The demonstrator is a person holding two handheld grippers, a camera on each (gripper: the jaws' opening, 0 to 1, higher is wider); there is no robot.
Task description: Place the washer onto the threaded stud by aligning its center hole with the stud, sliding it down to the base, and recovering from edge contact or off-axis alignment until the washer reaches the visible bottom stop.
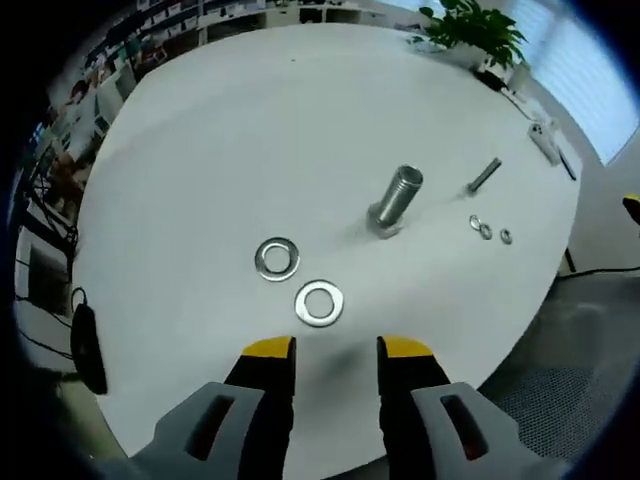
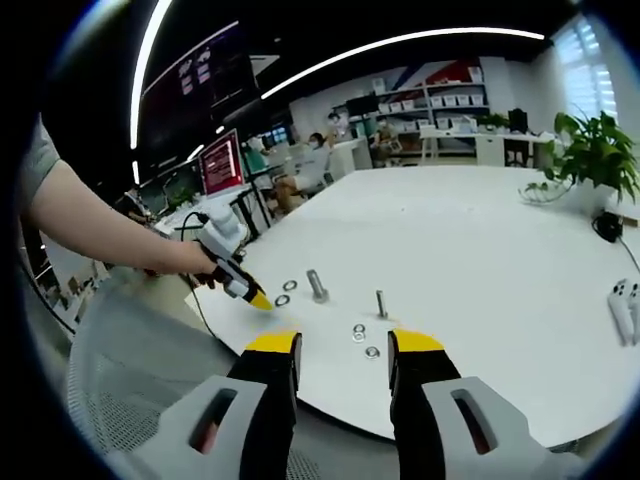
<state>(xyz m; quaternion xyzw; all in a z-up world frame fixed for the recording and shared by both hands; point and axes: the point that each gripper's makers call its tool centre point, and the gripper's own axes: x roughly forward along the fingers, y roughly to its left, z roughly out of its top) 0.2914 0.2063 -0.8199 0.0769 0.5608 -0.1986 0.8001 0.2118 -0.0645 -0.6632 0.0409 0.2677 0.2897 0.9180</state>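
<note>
Washer (image 1: 319, 302) on table just ahead of left tool (image 1: 335, 347), jaws apart, empty, stud (image 1: 394, 200) beyond

Open left gripper (image 1: 335, 347) over table (image 1: 220, 140), two washers (image 1: 277, 258) near, threaded stud (image 1: 396, 198) beyond

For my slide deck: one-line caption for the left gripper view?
Open left gripper hovers over two large washers near the upright threaded stud on a white table.

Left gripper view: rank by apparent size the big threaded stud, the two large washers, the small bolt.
1. Threaded stud, largest.
2. Two large washers: look alike, nearer the camera, not ranked apart.
3. Small bolt, smallest.
</note>
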